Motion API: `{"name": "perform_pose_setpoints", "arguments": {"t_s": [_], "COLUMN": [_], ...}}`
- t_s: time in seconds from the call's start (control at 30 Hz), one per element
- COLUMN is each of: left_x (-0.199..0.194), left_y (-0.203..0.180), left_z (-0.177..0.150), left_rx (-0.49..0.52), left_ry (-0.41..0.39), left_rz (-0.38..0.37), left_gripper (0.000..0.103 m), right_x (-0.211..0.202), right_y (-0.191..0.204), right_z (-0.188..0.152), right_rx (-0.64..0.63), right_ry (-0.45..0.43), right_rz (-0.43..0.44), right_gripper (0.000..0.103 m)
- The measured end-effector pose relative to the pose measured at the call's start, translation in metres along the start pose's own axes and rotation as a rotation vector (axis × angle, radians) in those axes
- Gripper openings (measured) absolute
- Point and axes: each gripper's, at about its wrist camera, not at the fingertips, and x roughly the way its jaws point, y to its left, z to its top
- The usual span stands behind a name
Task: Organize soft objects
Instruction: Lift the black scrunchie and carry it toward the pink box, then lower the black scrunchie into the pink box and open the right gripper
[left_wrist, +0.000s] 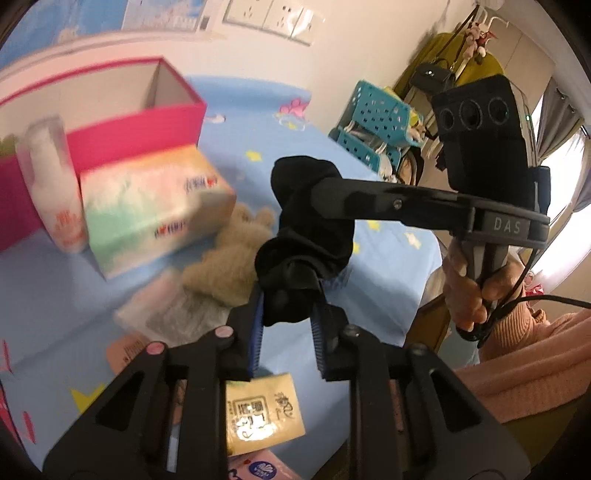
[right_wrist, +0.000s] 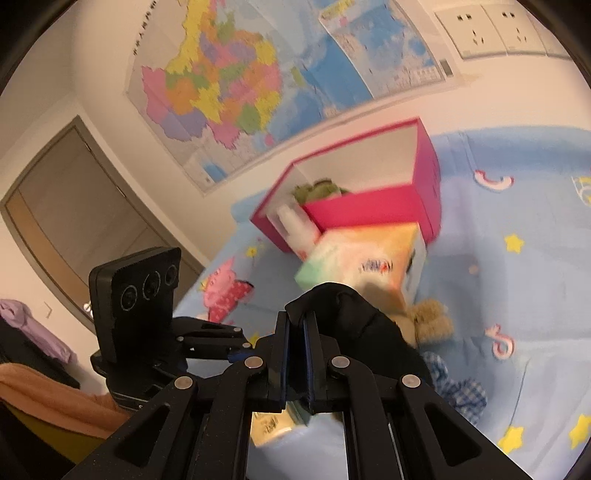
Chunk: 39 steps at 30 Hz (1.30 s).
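L wrist cam sits close above the light-blue patterned bedsheet (left_wrist: 258, 110), facing the wall, w/ the other rig crossing from the right. R wrist cam looks from the opposite side, tilted up. Both share the open pink cardboard box (left_wrist: 147, 122) (right_wrist: 369, 206) & black cloth bundle (left_wrist: 306, 229) (right_wrist: 354, 314).

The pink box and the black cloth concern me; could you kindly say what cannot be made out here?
- Pink cardboard box: right wrist view shows only a green plush top; the front wall hides the rest.
- Black soft cloth: bunched, so its type is unclear.
- Colourful tissue box: print motion-blurred in both views.
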Motion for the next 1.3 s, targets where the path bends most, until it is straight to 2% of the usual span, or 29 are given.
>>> {"name": "perform_pose_setpoints", "arguments": {"t_s": [0.17,0.33,0.6,0.8,1.07,1.13,1.17,1.2,1.3], "left_x": [-0.018,-0.036,-0.033,-0.006,0.031,0.034,0.035,0.035,0.028], "left_y": [0.005,0.020,0.062,0.104,0.146,0.150,0.152,0.155,0.158], "left_z": [0.032,0.076,0.143,0.170,0.178,0.179,0.179,0.179,0.179], "left_rx": [0.013,0.006,-0.057,-0.120,-0.195,-0.213,-0.221,-0.226,-0.237], "left_ry": [-0.059,-0.127,-0.157,-0.086,0.026,0.047,0.057,0.056,0.041], "left_rz": [0.039,0.087,0.190,0.254,0.317,0.320,0.320,0.325,0.348], "left_gripper": [0.025,0.025,0.025,0.025,0.026,0.030,0.036,0.037,0.038], "right_x": [-0.005,-0.001,0.037,0.083,0.131,0.139,0.142,0.145,0.140], "right_y": [0.012,0.023,0.017,-0.008,-0.053,-0.064,-0.068,-0.073,-0.075], "right_z": [0.036,0.087,0.158,0.188,0.195,0.195,0.196,0.197,0.193], "right_rx": [-0.065,-0.132,-0.164,-0.143,-0.079,-0.051,-0.036,-0.015,-0.026], "right_ry": [-0.059,-0.120,-0.151,-0.105,-0.040,-0.027,-0.019,-0.006,-0.026], "right_rz": [0.005,0.011,-0.008,-0.069,-0.196,-0.242,-0.258,-0.269,-0.305], "right_gripper": [0.006,0.006,0.006,0.006,0.006,0.009,0.012,0.024,0.028]}}
